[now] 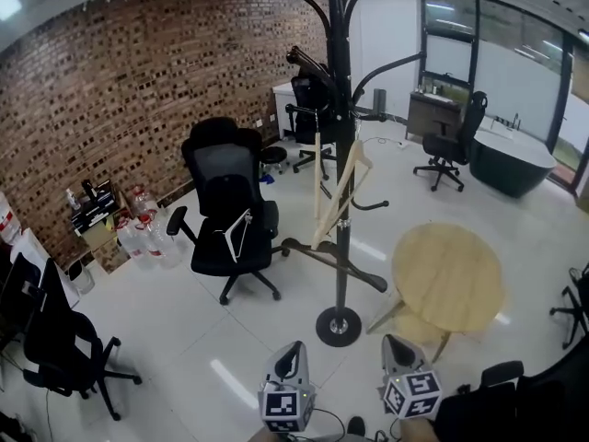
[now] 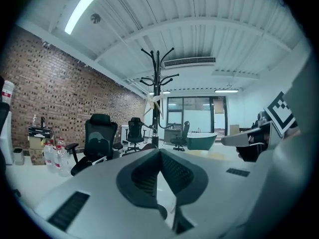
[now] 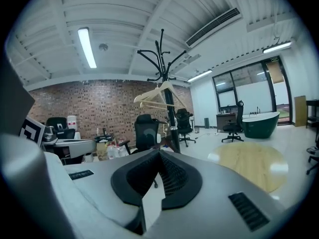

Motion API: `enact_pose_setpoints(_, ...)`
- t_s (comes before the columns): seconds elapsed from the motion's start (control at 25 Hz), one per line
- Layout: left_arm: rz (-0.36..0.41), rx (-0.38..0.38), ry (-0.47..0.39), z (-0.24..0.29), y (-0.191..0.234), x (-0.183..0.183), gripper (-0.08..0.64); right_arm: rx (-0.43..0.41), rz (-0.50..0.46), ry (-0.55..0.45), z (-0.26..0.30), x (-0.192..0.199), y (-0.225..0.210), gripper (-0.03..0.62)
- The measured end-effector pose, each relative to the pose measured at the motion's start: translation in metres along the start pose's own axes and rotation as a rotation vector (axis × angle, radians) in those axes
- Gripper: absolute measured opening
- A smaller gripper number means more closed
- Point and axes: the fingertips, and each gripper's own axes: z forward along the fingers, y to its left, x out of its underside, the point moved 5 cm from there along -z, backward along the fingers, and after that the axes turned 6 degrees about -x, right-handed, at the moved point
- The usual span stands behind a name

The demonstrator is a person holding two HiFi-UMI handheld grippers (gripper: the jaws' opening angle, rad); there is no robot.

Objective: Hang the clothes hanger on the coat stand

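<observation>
Hanging on the black metal coat stand (image 1: 342, 155), pale wooden clothes hangers (image 1: 342, 190) tilt against its pole. A thin white hanger (image 1: 237, 235) leans on the black mesh office chair (image 1: 225, 187) left of the stand. Left gripper (image 1: 293, 350) and right gripper (image 1: 394, 342) sit side by side near the stand's base, both jaws pressed together, nothing between them.
</observation>
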Motion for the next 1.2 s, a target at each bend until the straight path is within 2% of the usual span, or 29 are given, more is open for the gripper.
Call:
enact_pose_setpoints(0.2, 0.001, 0.004, 0.01, -0.021, 0.027, 0.025, 0.009, 0.018, 0.012, 0.005, -0.003, 0.027, 0.03, 0.0)
enact_pose_setpoints(0.4, 0.003, -0.006, 0.002, -0.037, 0.058, 0.029, 0.009, 0.015, 0.007, -0.008, 0.004, 0.031, 0.062, 0.0)
enact_pose_setpoints(0.72, 0.0, -0.04, -0.006, -0.048, 0.056, 0.025, 0.009, 0.007, -0.025, -0.045, -0.004, 0.022, 0.064, 0.0)
enact_pose_setpoints(1.2, -0.001, -0.06, -0.005, -0.055, 0.046, 0.024, 0.009, -0.013, -0.025, -0.031, -0.01, 0.027, 0.058, 0.0)
